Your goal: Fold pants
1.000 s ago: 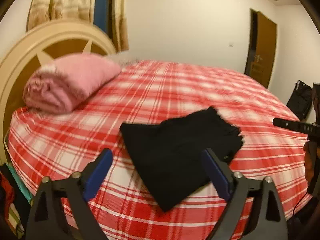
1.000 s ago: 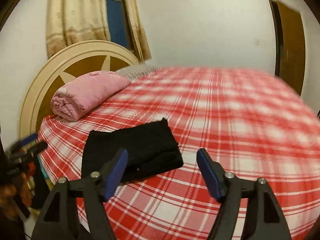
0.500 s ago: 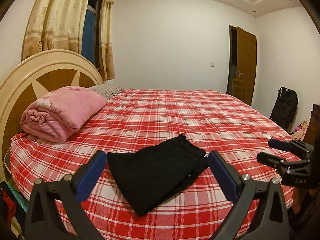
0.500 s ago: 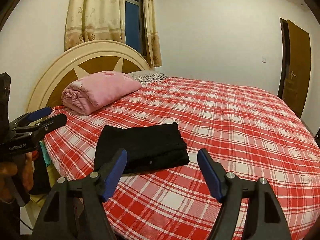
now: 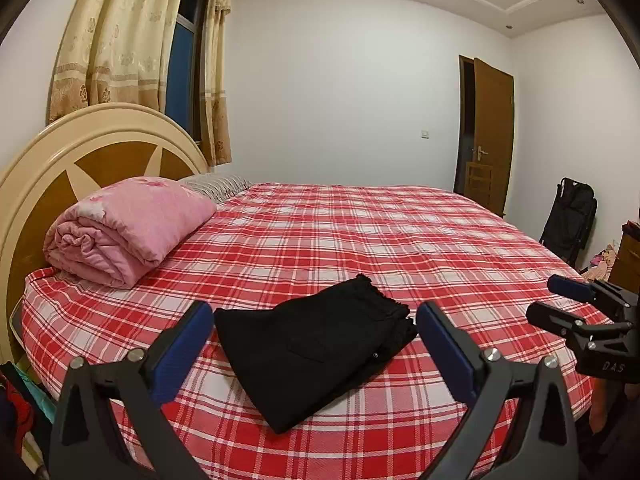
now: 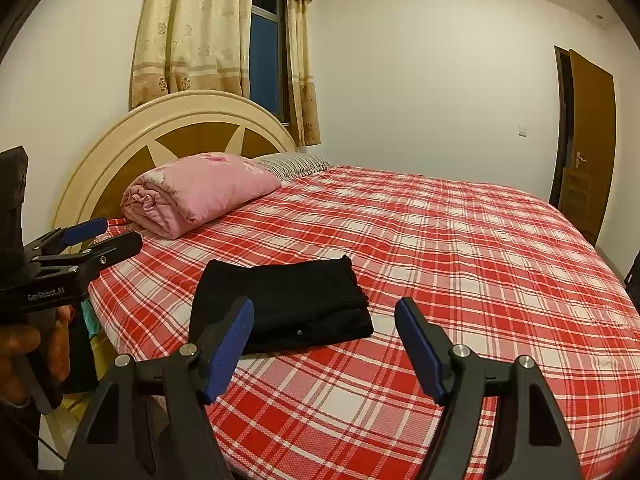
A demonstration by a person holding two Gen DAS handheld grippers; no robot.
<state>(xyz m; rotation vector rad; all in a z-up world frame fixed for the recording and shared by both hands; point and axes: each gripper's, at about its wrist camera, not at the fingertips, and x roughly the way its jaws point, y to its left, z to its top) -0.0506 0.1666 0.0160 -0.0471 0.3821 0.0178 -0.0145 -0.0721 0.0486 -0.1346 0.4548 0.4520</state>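
Note:
Black pants (image 5: 312, 348) lie folded into a compact stack near the front edge of the bed; they also show in the right wrist view (image 6: 288, 304). My left gripper (image 5: 314, 316) is open and empty, held back from the pants, above the bed edge. My right gripper (image 6: 324, 312) is open and empty, also back from the pants. Each gripper shows in the other's view: the right one (image 5: 560, 300) at the right edge, the left one (image 6: 108, 236) at the left edge.
The bed has a red-and-white plaid sheet (image 5: 360, 240). A rolled pink quilt (image 5: 128, 228) and a striped pillow (image 5: 216, 184) lie by the round headboard (image 5: 60, 168). A black bag (image 5: 572, 220) stands by the door (image 5: 492, 136). Clutter sits at the floor's left edge.
Both grippers have pulled back and tilted up from the bed, so more of the room shows. The folded pants have stayed in place. Both grippers stay open.

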